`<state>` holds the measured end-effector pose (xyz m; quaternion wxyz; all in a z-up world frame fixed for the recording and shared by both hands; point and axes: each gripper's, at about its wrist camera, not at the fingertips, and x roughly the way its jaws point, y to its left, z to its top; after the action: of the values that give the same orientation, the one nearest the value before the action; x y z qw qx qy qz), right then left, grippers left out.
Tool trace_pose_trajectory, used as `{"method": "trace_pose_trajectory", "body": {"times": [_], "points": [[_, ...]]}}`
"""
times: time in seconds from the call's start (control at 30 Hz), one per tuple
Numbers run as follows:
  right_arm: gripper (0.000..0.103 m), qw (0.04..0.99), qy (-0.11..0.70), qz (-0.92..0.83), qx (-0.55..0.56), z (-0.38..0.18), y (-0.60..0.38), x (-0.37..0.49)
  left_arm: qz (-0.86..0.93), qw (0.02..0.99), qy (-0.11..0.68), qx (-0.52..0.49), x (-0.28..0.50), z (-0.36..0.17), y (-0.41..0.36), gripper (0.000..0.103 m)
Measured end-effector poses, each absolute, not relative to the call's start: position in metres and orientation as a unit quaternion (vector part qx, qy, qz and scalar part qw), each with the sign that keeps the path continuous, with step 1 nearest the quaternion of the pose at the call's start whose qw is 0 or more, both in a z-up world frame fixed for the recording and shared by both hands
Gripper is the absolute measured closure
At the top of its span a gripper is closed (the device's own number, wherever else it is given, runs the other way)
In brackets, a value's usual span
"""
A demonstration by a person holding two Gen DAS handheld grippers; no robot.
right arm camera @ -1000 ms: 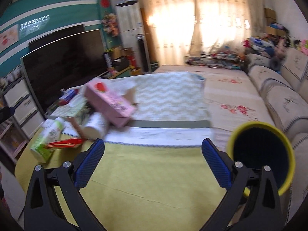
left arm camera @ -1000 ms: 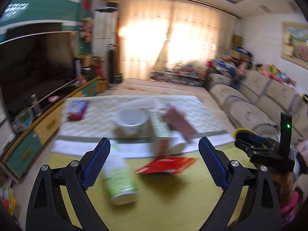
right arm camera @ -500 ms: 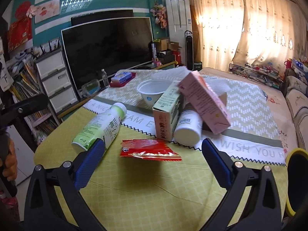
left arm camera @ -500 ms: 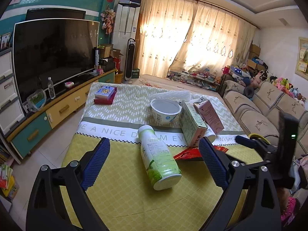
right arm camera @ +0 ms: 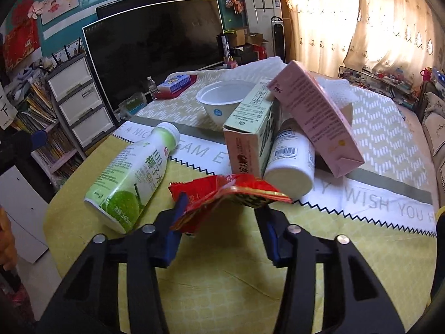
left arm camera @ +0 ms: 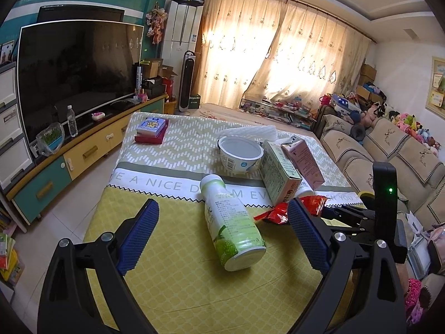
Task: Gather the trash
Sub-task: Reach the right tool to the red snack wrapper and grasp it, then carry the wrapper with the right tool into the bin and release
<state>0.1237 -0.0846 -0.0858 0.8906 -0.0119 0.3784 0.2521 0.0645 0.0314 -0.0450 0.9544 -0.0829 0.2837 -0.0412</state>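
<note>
A red snack wrapper (right arm camera: 228,194) lies buckled between the fingers of my right gripper (right arm camera: 221,208), whose jaws are closing and squeezing it from both sides. Behind it sit a small white bottle (right arm camera: 292,161), a green carton (right arm camera: 250,130), a leaning pink carton (right arm camera: 314,117) and a white bowl (right arm camera: 222,103). A green-labelled drink bottle (left arm camera: 233,222) lies on its side on the yellow tablecloth (left arm camera: 172,272). My left gripper (left arm camera: 222,206) hovers open over that bottle, touching nothing. The wrapper (left arm camera: 281,211) shows just past its right finger.
A yellow-rimmed bin (right arm camera: 439,217) stands at the table's right edge. Stacked books (left arm camera: 151,130) rest on the far left corner of the table. A TV cabinet (left arm camera: 41,183) runs along the left and a sofa (left arm camera: 389,150) along the right.
My right gripper moved forward to the red wrapper and narrowed its jaws around it; the wrapper now stands buckled. The left gripper has held still over the last half second.
</note>
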Motion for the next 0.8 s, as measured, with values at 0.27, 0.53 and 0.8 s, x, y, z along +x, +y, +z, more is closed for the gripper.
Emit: {"method": "trace_pose_trajectory", "body": {"times": [0.27,0.53,0.8], "points": [[0.068,0.892,0.366,0.263,0.018,-0.074,-0.104,0.113,-0.046,0.954,0.287,-0.078,0.067,-0.047,0.024,0.011],[0.063,0.905,0.344,0.250,0.031,-0.055,-0.136,0.095,-0.051,0.953,0.289,-0.074,0.072,-0.050,0.017,0.011],[0.063,0.930,0.319,0.172,0.060,-0.040,-0.211,0.087,-0.059,0.952,0.294,-0.065,0.078,-0.051,0.005,0.011]]}}
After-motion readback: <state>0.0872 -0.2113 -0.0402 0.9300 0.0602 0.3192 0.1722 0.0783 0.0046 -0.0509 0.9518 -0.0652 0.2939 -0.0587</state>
